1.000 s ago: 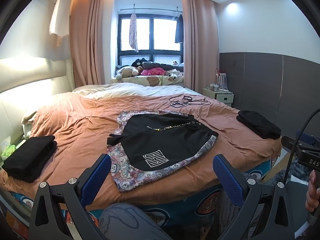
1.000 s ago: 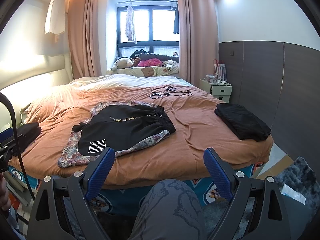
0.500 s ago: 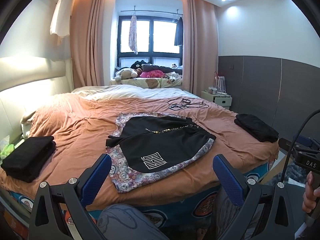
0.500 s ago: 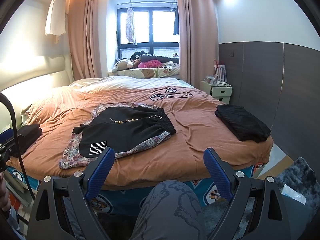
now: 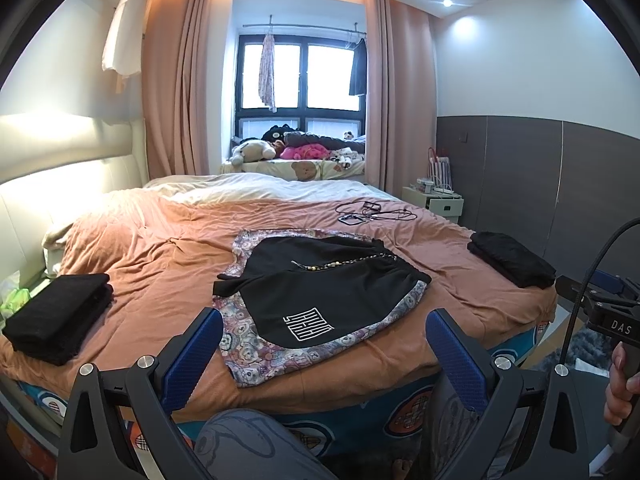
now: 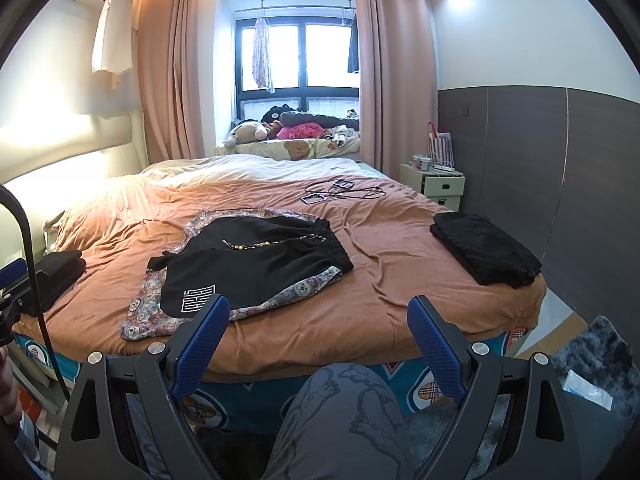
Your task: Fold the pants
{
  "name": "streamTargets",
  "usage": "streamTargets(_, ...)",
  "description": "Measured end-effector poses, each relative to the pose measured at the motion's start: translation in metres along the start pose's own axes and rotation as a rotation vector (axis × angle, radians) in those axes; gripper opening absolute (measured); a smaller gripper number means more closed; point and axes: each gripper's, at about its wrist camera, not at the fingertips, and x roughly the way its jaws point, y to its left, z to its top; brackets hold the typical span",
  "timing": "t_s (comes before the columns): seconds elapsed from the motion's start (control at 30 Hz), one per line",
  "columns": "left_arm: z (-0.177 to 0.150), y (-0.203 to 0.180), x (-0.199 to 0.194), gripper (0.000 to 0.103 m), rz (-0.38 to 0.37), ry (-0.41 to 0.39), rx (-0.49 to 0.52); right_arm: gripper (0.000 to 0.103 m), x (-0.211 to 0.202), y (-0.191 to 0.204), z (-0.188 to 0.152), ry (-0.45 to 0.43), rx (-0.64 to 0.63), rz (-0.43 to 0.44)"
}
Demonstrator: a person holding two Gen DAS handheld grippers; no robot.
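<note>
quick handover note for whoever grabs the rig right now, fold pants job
Left tongs: open, empty, short of the bed edge.
Right tongs: open, empty, also short of the bed.
Black pants: spread unfolded on a patterned cloth mid-bed.
Folded black piles: one at the left edge, one at the right.
Left to do: reach in and fold the spread pants.

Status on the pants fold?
Both hand-held grippers, left and right, open, empty. Black pants flat on patterned cloth, unfolded. Nothing in the way.
</note>
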Motion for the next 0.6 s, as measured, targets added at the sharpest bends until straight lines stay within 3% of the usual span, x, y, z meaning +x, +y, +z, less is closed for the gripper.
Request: streamTargets(0.6,-0.0007,0.0031,-0.0010,0.102,0.000,0.011,-0.010,0.090,0.0030,0.0019,-0.0015,0.001,-0.007,0.002)
